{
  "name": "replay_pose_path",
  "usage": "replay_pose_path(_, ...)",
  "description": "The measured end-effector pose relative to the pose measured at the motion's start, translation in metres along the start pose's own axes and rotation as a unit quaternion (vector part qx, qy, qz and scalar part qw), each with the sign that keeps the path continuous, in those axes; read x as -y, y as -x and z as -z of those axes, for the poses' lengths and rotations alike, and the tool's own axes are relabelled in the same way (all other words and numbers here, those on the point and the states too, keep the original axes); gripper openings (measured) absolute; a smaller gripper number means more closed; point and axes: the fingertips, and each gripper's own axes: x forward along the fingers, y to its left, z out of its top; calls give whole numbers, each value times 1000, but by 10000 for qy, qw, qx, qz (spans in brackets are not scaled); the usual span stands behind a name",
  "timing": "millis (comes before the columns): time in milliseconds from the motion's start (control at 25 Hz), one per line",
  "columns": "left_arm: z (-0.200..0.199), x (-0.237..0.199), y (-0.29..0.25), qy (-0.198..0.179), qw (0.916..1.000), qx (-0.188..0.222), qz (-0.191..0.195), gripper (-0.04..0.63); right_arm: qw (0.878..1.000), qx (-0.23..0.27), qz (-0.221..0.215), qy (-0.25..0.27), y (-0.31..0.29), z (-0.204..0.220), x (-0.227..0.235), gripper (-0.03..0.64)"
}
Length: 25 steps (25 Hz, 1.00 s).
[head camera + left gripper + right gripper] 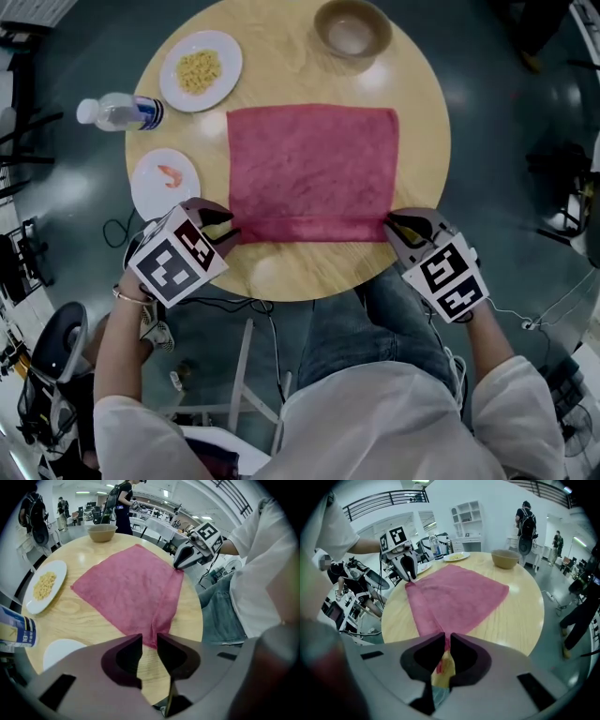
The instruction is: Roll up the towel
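Observation:
A red towel (312, 169) lies flat on the round wooden table (281, 272), with a narrow strip folded over along its near edge. My left gripper (225, 228) is at the near left corner. In the left gripper view its jaws (149, 641) stand slightly apart, with the towel's corner (151, 639) lying at the tips and bare wood showing in the gap. My right gripper (398, 228) is at the near right corner. In the right gripper view its jaws (447, 639) pinch the red cloth (459, 592).
A tan bowl (352, 28) stands at the table's far edge. A plate of yellow food (200, 70), a water bottle (120, 112) and a small plate with a shrimp (165, 180) sit at the left. The table's near rim is close behind both grippers.

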Motion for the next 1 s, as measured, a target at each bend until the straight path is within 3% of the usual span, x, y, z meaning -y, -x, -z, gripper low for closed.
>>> replay_pose_path(80, 0, -1, 7, -75, 9998, 78, -137, 101, 9999, 49, 128, 75, 5, -2, 2, 75)
replay_pose_path(240, -5, 11, 24, -394, 9977, 342, -433, 95, 9991, 161, 278, 280, 21, -8, 3, 100)
replay_pose_path(480, -9, 47, 6, -844, 9946, 387, -465, 84, 9951, -62, -136, 980, 27, -4, -27, 98)
replay_pose_path(800, 2, 35, -26, -1007, 9877, 338, -1147, 84, 9881, -345, -59, 1500, 6, 16, -40, 87)
replay_pose_path(1000, 7, 32, -30, -1059, 9861, 322, -1237, 80, 9836, -408, 77, 1754, -4, 19, -38, 89)
